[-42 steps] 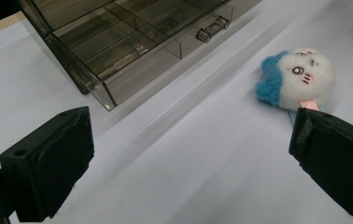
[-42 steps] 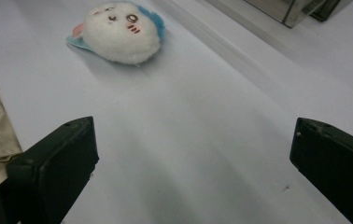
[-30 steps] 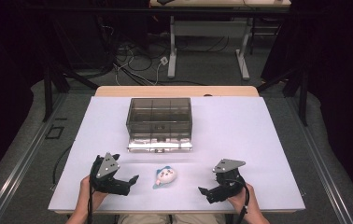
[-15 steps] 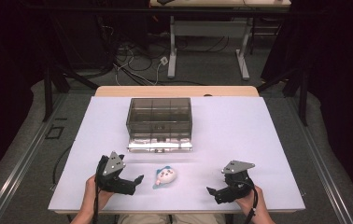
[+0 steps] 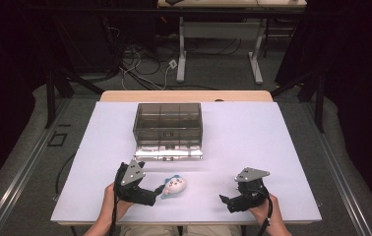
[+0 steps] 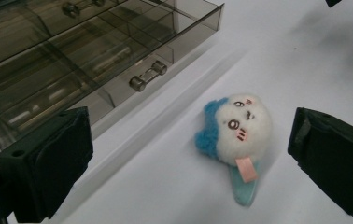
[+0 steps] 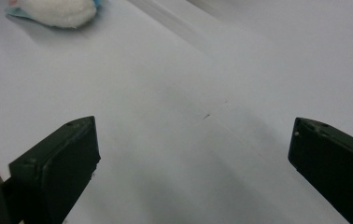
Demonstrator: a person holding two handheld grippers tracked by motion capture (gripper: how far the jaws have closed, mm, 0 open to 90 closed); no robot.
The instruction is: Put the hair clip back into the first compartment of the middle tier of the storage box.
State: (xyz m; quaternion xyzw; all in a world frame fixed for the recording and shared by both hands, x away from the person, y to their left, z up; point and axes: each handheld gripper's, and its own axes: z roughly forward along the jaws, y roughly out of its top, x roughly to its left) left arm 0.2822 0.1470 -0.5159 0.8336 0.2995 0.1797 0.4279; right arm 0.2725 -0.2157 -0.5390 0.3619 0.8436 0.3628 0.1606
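The left tool (image 5: 158, 192) sits low over the white tabletop (image 5: 253, 132) with its jaws spread wide and nothing between the pads yet; in the left gripper view the small plush toy (image 6: 236, 133), white-faced with blue ears and a pale blue tail piece, lies flat on the tabletop between and a little ahead of the two black jaws, nearer the right-hand one. In the high view the plush toy (image 5: 174, 186) lies just in front of that tool's tips, near the smoky clear drawer box (image 5: 168, 129), which stands farther back with its front drawer (image 6: 95, 88) pulled out. The right tool (image 5: 229, 202) rests well apart to the right, jaws also wide open and holding nothing, with bare tabletop ahead of it. The likely trouble is an off-centre grasp: because the toy lies closer to one jaw, closing now could push it sideways or pinch just the fluffy edge, and it may then slip out on lifting. Coming in too low could scrape the pads on the tabletop and nudge the soft, light toy away.
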